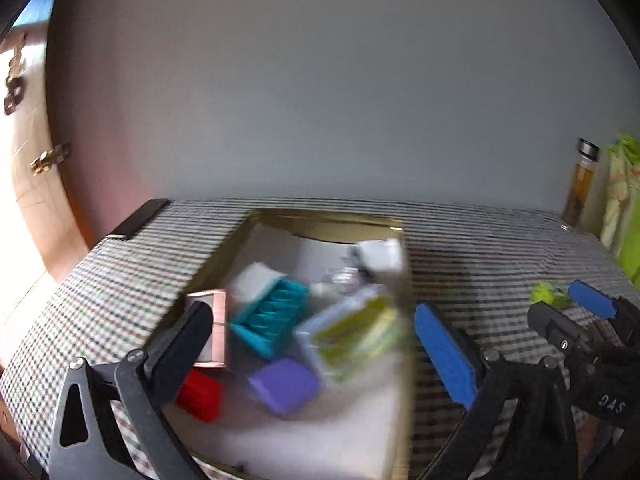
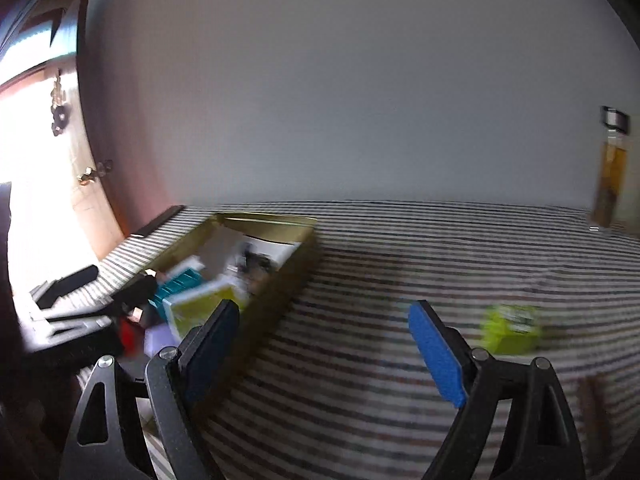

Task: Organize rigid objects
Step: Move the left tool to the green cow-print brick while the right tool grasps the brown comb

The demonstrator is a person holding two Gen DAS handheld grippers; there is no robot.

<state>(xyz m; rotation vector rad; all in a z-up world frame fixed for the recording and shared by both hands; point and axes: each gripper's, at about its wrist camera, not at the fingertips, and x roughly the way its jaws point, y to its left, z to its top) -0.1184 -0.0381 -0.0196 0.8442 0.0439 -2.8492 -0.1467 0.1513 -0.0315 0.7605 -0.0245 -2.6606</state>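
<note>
You're working in a home: a table (image 2: 400,264) under a checked cloth (image 1: 120,280) stands against a plain painted wall (image 1: 320,80), a wooden door with brass fittings (image 1: 48,160) is at your left, and a glass bottle of amber liquid (image 2: 610,176) stands at the far right.

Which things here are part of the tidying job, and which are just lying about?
Part of the job:
gold tin
teal box
purple block
red block
yellow-green packet
lime box, loose on the cloth

Lying about:
amber bottle
checked tablecloth
</note>
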